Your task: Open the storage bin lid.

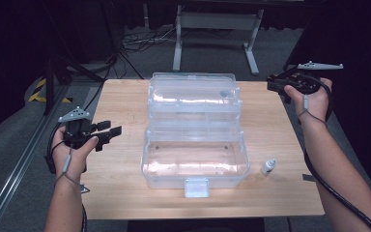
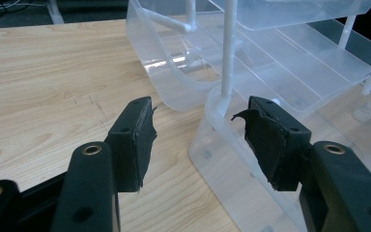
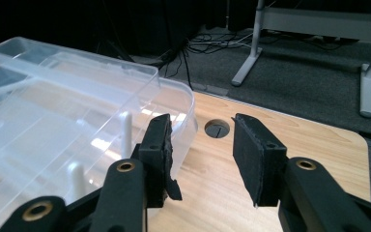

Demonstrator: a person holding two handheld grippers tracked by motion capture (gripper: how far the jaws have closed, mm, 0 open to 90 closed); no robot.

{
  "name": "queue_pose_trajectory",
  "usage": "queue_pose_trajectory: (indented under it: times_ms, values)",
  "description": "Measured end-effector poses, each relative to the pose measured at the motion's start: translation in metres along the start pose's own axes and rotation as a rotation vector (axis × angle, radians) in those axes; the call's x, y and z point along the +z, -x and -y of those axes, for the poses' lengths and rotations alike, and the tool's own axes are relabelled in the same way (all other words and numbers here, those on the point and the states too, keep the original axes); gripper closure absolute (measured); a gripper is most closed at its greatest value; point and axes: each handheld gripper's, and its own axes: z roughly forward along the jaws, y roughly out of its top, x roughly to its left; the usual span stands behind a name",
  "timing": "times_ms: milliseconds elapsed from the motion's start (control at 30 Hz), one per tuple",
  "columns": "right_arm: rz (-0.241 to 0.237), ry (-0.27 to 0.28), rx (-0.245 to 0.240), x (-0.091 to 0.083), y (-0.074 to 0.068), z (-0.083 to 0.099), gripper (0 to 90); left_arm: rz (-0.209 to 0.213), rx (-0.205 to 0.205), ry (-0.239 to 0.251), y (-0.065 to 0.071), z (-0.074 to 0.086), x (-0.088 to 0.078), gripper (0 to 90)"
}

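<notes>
No legible text, label, brand, number or sign anywhere on any surface.

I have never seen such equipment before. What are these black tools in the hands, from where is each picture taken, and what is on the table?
No robot here: a person holds a hand tool in each hand, the left gripper and the right gripper. Each has two black jaws that pinch things.

The high view looks down from above the person. The other two pictures come from small cameras riding on the grippers, looking along their jaws.

On the wooden table stands a clear plastic box, opened, its trays folded out. A small white bottle stands to its right.

Both grippers are open and hold nothing: left gripper beside the box, right gripper near the far right corner.
</notes>
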Motion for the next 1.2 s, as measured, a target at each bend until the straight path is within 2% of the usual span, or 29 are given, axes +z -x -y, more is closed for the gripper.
queue_pose_trajectory:
  times_ms: [400, 600, 1167, 1200]
  values:
    - [-0.048, -0.003, -0.009, -0.028, -0.005, 0.018, 55.8, -0.007, -0.001, -0.005, -0.001, 0.001, -0.003, 43.5]
    - [-0.062, -0.015, -0.031, -0.039, -0.01, 0.027, 54.7, -0.014, -0.001, -0.005, -0.003, 0.001, -0.005, 43.3]
    - [-0.106, -0.069, -0.062, -0.053, -0.021, 0.05, 50.7, -0.026, 0.001, -0.001, -0.003, 0.002, -0.006, 41.8]
    - [-0.11, -0.084, -0.065, -0.054, -0.022, 0.052, 50.0, -0.026, 0.001, -0.001, -0.003, 0.002, -0.006, 41.7]
